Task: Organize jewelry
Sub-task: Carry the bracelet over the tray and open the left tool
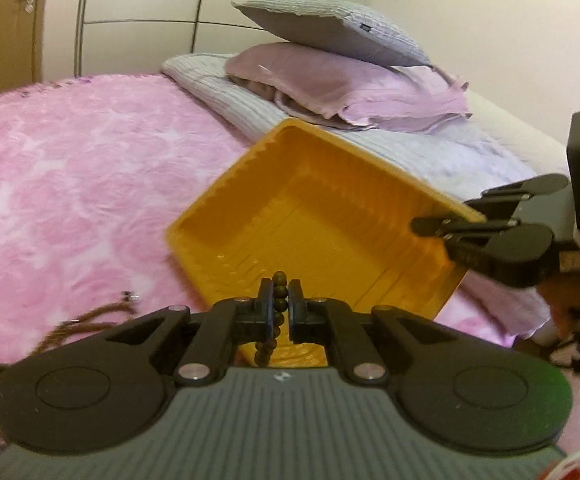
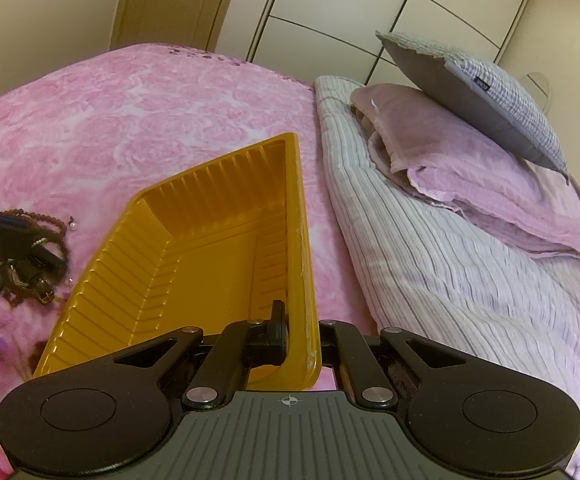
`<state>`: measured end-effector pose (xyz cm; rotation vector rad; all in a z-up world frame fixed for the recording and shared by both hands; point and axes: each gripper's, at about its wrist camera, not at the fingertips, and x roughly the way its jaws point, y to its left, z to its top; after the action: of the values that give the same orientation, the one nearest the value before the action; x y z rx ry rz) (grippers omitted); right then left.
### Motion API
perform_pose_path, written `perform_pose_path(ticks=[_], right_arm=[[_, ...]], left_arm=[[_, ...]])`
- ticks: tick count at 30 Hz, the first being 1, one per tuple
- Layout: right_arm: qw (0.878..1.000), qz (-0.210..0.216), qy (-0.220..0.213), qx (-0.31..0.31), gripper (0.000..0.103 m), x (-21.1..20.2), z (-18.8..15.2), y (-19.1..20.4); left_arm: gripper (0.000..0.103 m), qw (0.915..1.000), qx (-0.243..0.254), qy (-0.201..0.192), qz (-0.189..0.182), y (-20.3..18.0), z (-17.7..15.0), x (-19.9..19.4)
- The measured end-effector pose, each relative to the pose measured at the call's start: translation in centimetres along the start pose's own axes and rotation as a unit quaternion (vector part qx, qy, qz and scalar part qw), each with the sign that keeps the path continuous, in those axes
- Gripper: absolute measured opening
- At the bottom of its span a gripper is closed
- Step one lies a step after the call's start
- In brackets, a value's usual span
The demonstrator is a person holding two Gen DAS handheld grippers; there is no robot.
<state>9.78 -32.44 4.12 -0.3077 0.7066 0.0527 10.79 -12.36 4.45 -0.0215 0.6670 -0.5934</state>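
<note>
- While the yellow tray (image 1: 310,216) is empty, a bead bracelet (image 1: 279,292) is held in the closed left hand-held gripper (image 1: 279,300) above its near edge.
- The tray rim is clamped by the right hand-held gripper (image 2: 290,328).
- More jewelry (image 2: 37,236) is left on the bed (image 2: 129,100).

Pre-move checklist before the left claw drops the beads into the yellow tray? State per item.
1. Left claw shut on the bead string: ok, beads sit between its fingers and hang below them.
2. Right claw shut on the wall of the yellow tray: ok, one finger inside the wall, the other hidden behind it.
3. Tray interior free: ok, nothing lies in it.
4. Beads over the tray: ok in the left wrist view, at its near edge; height above it cannot tell.
5. Bead string free of the other jewelry on the pink blanket: cannot tell, its lower end is hidden.
</note>
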Motion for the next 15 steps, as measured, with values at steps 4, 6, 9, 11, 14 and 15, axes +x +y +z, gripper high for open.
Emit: perform_pose_path(ticks=[4,6,9,11,14,15], right_arm=[[1.0,0.0,0.001,0.002,0.004,0.0,0.0,-0.1],[1.0,0.0,0.0,0.002,0.004,0.0,0.0,-0.1],[1.0,0.0,0.0,0.003,0.004,0.0,0.0,0.0],[1.0,0.0,0.0,0.002,0.004,0.0,-0.1,0.0],[1.0,0.0,-0.001,0.003,0.004,0.1,-0.1,0.0],[1.0,0.0,-0.001,0.004,0.004,0.1,-0.1,0.0]], left_arm=[[0.006,0.9998,-0.003,0.01,-0.016,-0.7,0.0,1.6],[0.006,0.9996,-0.007,0.016,-0.024,-0.8,-0.1,2.3],[0.007,0.9995,-0.004,0.018,-0.026,-1.1,-0.4,3.0],[0.028,0.9995,-0.009,0.02,-0.025,-1.1,-0.5,3.4],[0.035,0.9994,-0.017,0.022,-0.023,-0.7,-1.0,3.1],[0.035,0.9995,-0.018,0.021,-0.017,-0.5,-1.1,2.7]])
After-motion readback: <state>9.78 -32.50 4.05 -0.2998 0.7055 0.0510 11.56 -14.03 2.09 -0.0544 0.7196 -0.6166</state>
